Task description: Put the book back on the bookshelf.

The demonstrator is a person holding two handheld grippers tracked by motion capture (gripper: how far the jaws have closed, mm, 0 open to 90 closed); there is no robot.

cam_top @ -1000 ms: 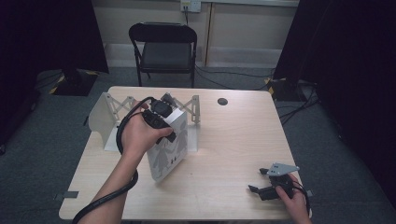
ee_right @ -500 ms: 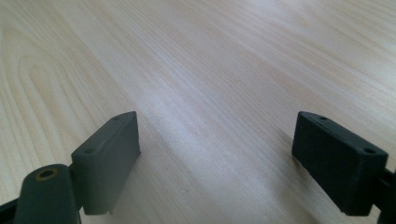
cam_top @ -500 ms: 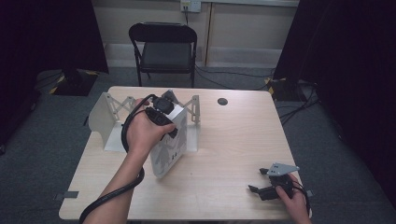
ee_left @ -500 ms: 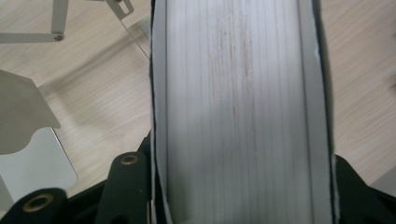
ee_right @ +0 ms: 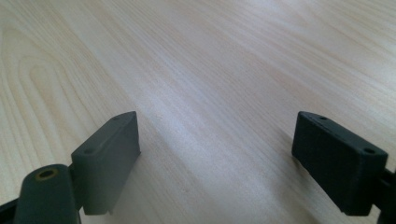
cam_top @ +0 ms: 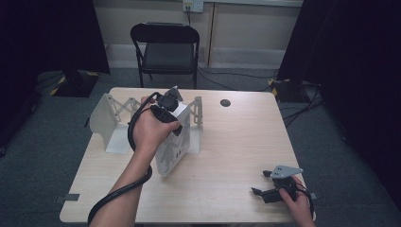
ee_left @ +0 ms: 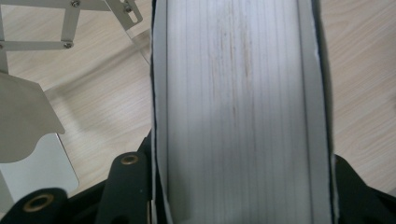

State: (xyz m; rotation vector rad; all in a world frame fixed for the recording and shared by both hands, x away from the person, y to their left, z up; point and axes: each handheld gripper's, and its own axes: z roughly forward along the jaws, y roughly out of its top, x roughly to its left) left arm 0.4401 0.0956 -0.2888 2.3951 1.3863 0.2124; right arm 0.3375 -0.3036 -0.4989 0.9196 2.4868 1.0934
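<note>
Since a second ago: white book [cam_top: 172, 142] tipped a little more upright and nudged toward the far side, left hand [cam_top: 149, 130] shifted slightly with it; right gripper [cam_top: 265, 187] unmoved. Far left: white folding bookstand [cam_top: 106, 116] with scissor-link arms, open on the table [cam_top: 227, 142], just beside the book. Left of centre: book standing on its lower edge, tilted, top edge clamped in the left gripper [cam_top: 172, 111]; in the left gripper view, page block [ee_left: 238, 112] wedged between both black jaws, covers pressed on each side. Far centre: small dark disc [cam_top: 225, 102], well apart. Near right: right gripper resting low at the table's edge, jaws spread wide, nothing between them but bare wood [ee_right: 196, 70].
</note>
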